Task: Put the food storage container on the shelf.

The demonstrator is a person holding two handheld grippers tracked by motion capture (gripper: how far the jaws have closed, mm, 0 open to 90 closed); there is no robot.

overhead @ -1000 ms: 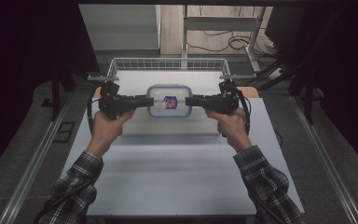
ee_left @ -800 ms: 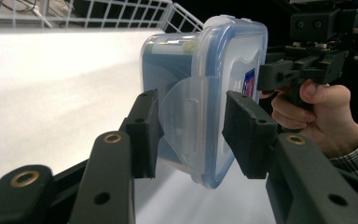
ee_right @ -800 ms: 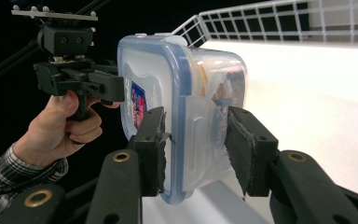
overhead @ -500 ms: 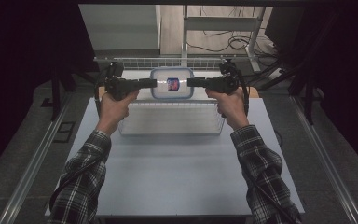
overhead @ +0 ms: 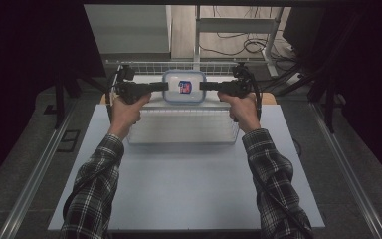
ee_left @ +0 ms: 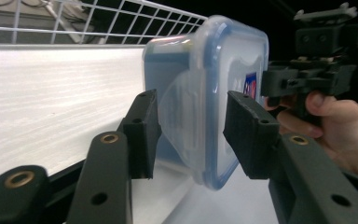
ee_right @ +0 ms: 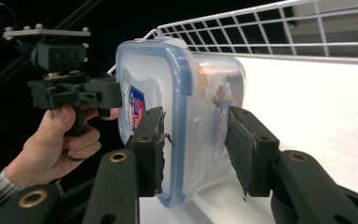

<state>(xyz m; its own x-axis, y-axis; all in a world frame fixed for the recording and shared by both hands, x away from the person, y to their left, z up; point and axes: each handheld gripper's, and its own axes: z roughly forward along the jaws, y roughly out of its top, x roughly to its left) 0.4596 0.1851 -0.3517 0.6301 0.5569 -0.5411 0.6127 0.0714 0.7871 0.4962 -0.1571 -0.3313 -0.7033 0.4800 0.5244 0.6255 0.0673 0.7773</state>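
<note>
A clear plastic food container (overhead: 184, 87) with a blue-rimmed lid and a red and blue label hangs between both grippers, over the far part of a white wire basket (overhead: 129, 67). My left gripper (overhead: 166, 86) is shut on its left end and my right gripper (overhead: 201, 85) on its right end. In the left gripper view the container (ee_left: 205, 93) stands on edge, with my left gripper (ee_left: 191, 126) clamped across its side latch. The right gripper view shows the container (ee_right: 168, 102) and my right gripper (ee_right: 193, 140) pinching the opposite latch and lid rim.
The basket's white floor (ee_left: 51, 93) lies under the container, with wire walls (ee_right: 284, 28) behind it. A pale table (overhead: 189, 179) reaches toward the person, whose plaid sleeves lie over it. Metal rails (overhead: 35, 169) run along both sides, and cables (overhead: 248, 47) lie beyond the basket.
Both grippers have carried the container away from the person, from over the table's middle to above the far wire basket. The arms are stretched further forward. The grip is unchanged.
</note>
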